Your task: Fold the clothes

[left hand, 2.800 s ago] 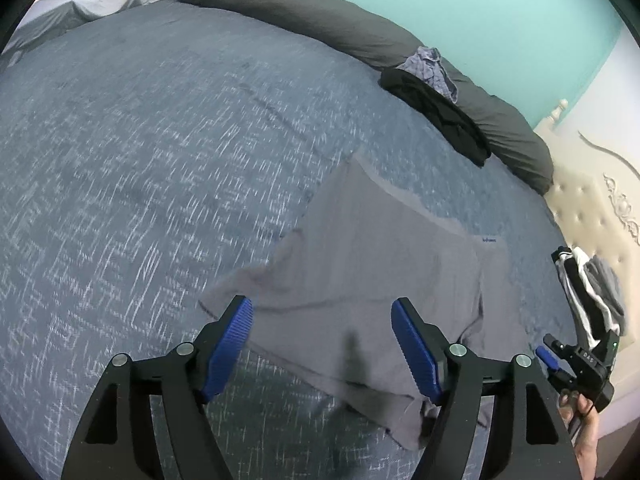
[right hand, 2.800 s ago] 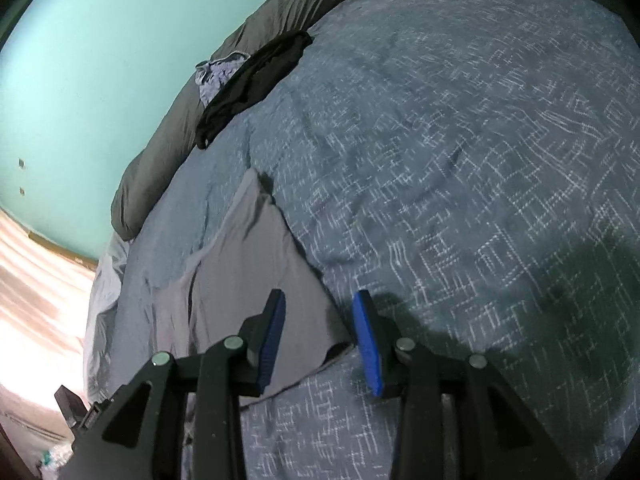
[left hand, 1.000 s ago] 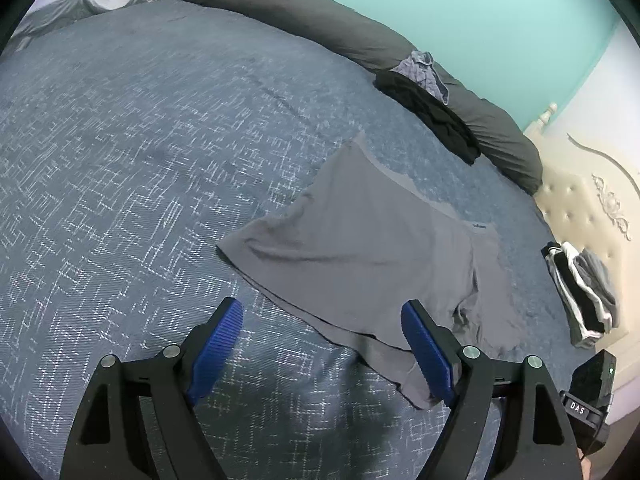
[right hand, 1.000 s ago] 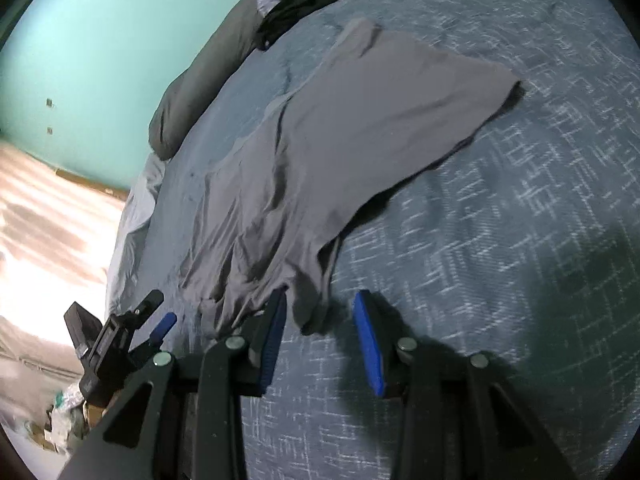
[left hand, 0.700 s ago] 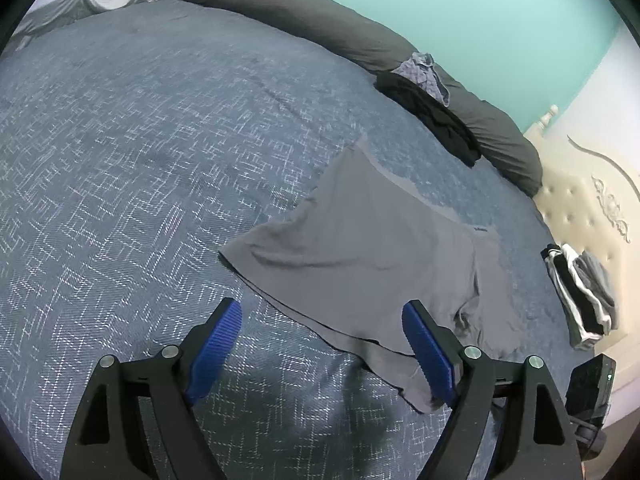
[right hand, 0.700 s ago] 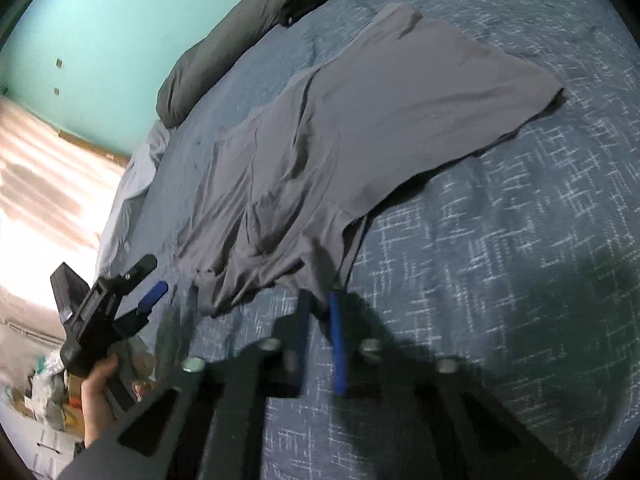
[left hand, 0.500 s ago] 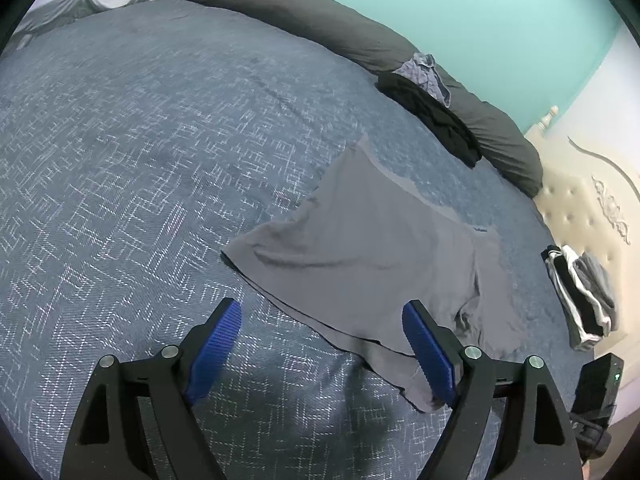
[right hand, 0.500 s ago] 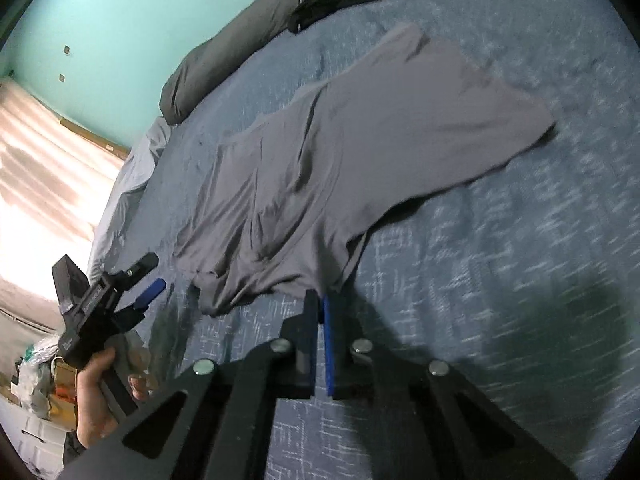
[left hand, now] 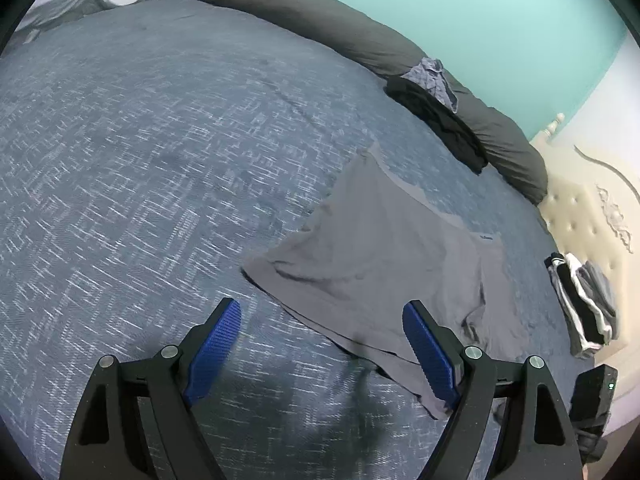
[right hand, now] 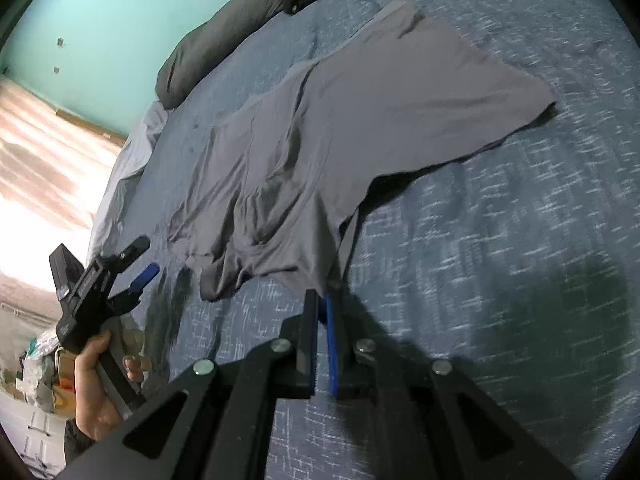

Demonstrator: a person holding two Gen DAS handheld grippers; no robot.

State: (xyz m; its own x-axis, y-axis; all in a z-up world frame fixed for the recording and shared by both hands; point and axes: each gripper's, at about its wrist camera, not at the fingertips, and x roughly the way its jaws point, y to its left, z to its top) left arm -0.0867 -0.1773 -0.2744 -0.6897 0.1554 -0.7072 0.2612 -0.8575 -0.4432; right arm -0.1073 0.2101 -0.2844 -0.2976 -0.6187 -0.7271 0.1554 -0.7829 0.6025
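A grey pair of shorts (left hand: pixel 384 256) lies spread on the blue patterned bed (left hand: pixel 160 168). It also shows in the right wrist view (right hand: pixel 360 128), wrinkled at its near part. My left gripper (left hand: pixel 322 350) is open and empty, above the shorts' near edge. My right gripper (right hand: pixel 322 302) is shut on the near hem of the shorts and lifts that edge slightly. The other hand-held gripper (right hand: pixel 104 288) shows at the left of the right wrist view, open, in a bare hand.
A long dark grey bolster (left hand: pixel 360 36) runs along the far edge of the bed. Black (left hand: pixel 436 120) and bluish (left hand: pixel 432 76) clothes lie against it. A folded stack of clothes (left hand: pixel 584 300) sits by the cream headboard (left hand: pixel 588 216).
My right gripper moved to the shorts' near hem and closed on it, lifting the edge. My left gripper stayed open and barely moved.
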